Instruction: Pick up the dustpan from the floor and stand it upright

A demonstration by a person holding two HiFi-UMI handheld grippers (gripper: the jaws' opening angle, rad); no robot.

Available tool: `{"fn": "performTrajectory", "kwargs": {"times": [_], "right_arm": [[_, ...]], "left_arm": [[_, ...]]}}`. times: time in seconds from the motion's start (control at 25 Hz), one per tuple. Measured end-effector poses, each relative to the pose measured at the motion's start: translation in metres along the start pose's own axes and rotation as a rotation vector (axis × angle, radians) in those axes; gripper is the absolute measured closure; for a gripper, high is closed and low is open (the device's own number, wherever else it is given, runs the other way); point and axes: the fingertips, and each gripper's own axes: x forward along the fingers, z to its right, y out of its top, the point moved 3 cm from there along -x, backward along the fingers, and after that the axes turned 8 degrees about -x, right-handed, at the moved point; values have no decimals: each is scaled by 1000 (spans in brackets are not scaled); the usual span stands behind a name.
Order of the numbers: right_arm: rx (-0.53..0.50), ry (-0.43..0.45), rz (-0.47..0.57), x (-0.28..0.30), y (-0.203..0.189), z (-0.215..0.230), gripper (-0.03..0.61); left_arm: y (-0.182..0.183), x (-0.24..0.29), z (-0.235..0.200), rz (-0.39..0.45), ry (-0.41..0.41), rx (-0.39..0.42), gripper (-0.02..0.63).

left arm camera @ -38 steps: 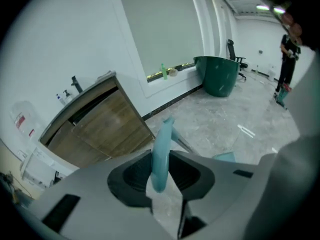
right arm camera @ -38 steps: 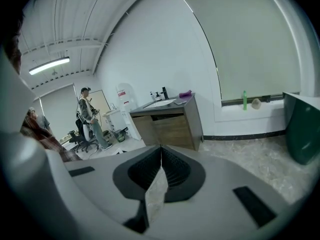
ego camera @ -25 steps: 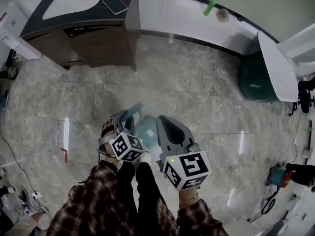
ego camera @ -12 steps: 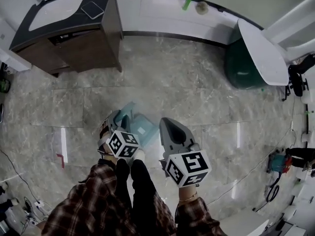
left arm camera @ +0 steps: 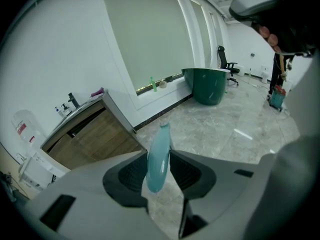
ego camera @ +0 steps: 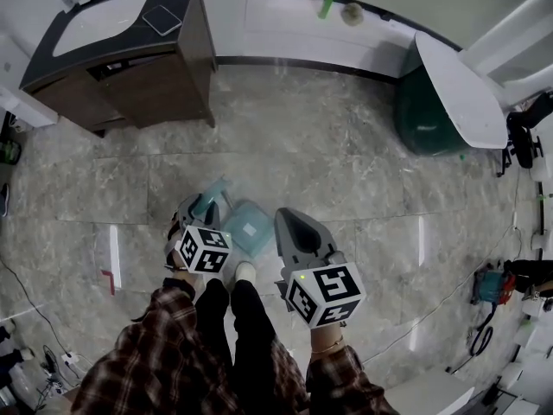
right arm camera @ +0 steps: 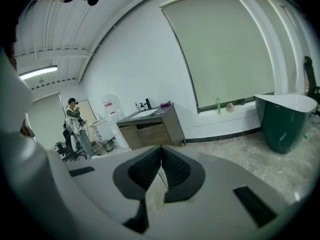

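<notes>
The teal dustpan (ego camera: 249, 228) is at floor level just ahead of my feet, its handle (ego camera: 213, 190) slanting up and to the left. My left gripper (ego camera: 200, 207) grips that handle. In the left gripper view the teal handle (left arm camera: 157, 159) stands upright between the two dark pads, touching both, while the jaws are opening. My right gripper (ego camera: 290, 220) hovers just right of the pan, not touching it. In the right gripper view its pads (right arm camera: 161, 151) meet at the tips with nothing between them.
A wooden vanity with a white sink (ego camera: 130, 50) stands at the far left. A dark green tub (ego camera: 428, 115) is at the far right, and a green bottle (ego camera: 327, 0) stands on the sill. A red floor mark (ego camera: 111, 277) lies left. A person (right arm camera: 75, 129) stands far off.
My left gripper has shifted a little left and rolled, taking the dustpan handle with it. The right gripper has stayed beside the pan, still shut.
</notes>
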Motion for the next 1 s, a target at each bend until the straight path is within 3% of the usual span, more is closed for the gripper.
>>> {"fn": "performTrajectory", "kwargs": {"times": [0.4,0.68,0.88,1.0], "right_arm": [[18,12,0,1,-3,-9,568],[19,19,-1,3,-2,-15,568],[7,25,-2,6,5,-21,568],[-24,33,0,2,12,-28,568]], "left_arm": [[-9,-7,-6,-21,-27,-11,438],[-7,-12,-13,-6,-37,-56,437],[2,-23,-24,-2,-54,-124,439],[9,-36,-33,18,-85,-240,439]]}}
